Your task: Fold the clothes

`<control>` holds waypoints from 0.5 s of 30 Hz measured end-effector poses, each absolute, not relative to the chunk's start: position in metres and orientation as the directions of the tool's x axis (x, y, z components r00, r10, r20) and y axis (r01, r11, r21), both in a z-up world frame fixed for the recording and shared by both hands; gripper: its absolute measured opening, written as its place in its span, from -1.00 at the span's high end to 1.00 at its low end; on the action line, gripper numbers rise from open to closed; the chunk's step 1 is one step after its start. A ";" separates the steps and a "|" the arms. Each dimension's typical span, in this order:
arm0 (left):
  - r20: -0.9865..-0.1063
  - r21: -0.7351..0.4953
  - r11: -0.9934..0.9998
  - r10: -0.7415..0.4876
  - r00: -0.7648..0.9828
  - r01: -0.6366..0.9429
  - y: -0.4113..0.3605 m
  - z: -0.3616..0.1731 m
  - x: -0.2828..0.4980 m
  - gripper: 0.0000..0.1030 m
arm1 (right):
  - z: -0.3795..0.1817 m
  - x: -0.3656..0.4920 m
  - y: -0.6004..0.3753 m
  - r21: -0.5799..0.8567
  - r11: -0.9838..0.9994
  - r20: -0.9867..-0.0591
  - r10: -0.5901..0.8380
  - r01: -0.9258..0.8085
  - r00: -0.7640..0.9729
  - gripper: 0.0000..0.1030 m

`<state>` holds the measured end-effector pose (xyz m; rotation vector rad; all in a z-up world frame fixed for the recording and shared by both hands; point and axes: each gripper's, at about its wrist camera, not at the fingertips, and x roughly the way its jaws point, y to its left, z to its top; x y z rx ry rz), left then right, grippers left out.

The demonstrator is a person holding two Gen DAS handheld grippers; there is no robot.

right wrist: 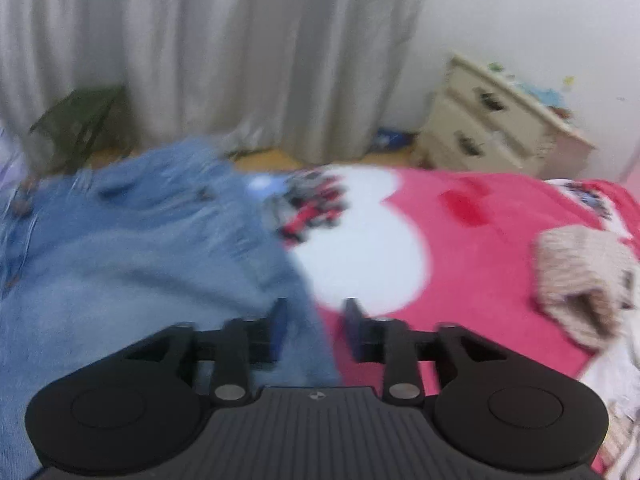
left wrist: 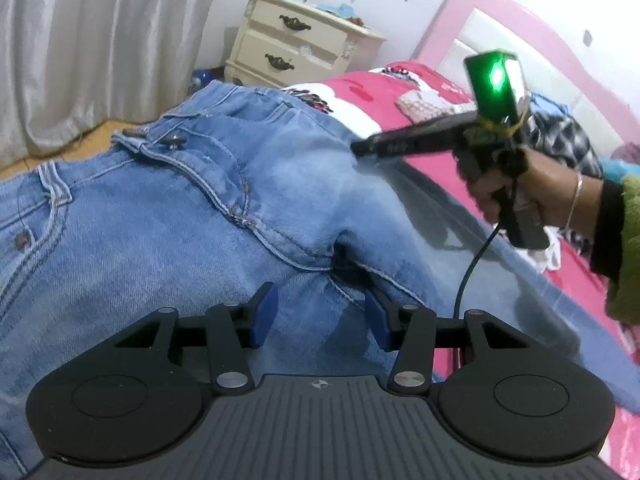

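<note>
Light blue jeans (left wrist: 160, 216) lie spread on the bed, waistband and buttons toward the far left. My left gripper (left wrist: 320, 316) hovers over the crotch seam, its blue pads (left wrist: 266, 312) apart and pressing nothing. In the left wrist view, a hand holds my right gripper (left wrist: 358, 149) with its tip at the jeans' far right edge. The right wrist view is blurred: the right gripper (right wrist: 316, 328) is open, and the edge of the jeans (right wrist: 140, 264) runs between its pads without being pinched.
A pink and white bedspread (right wrist: 460, 264) lies under the jeans. A beige knitted garment (right wrist: 580, 280) and other clothes are heaped at the right. A cream nightstand (left wrist: 296, 44), grey curtains (left wrist: 100, 40) and a pink headboard (left wrist: 560, 40) stand behind the bed.
</note>
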<state>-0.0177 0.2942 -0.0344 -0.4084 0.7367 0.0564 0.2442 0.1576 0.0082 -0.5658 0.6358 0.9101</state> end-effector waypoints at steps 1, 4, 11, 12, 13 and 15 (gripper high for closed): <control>-0.664 -0.333 0.923 -0.086 0.742 -0.191 0.293 -0.033 -0.018 0.06 | 0.017 0.248 0.148 -0.182 0.543 -0.684 0.529 -0.820 0.503 0.28; -0.663 -0.324 0.925 -0.072 0.746 -0.200 0.291 -0.027 -0.021 0.05 | 0.056 0.265 0.096 -0.101 0.642 -0.650 0.535 -0.760 0.539 0.30; -0.636 -0.321 0.928 -0.063 0.769 -0.190 0.286 -0.008 -0.026 0.05 | 0.123 0.235 -0.078 0.054 0.741 -0.716 0.496 -0.669 0.491 0.30; -0.635 -0.328 0.927 -0.073 0.769 -0.182 0.283 -0.006 -0.025 0.05 | 0.123 0.228 -0.104 0.080 0.759 -0.736 0.482 -0.646 0.475 0.30; -0.634 -0.336 0.926 -0.087 0.769 -0.173 0.280 -0.004 -0.023 0.05 | 0.123 0.221 -0.129 0.105 0.776 -0.756 0.469 -0.622 0.456 0.30; -0.635 -0.344 0.927 -0.115 0.764 -0.146 0.269 -0.002 -0.019 0.05 | 0.111 0.210 -0.166 0.118 0.795 -0.783 0.443 -0.595 0.437 0.22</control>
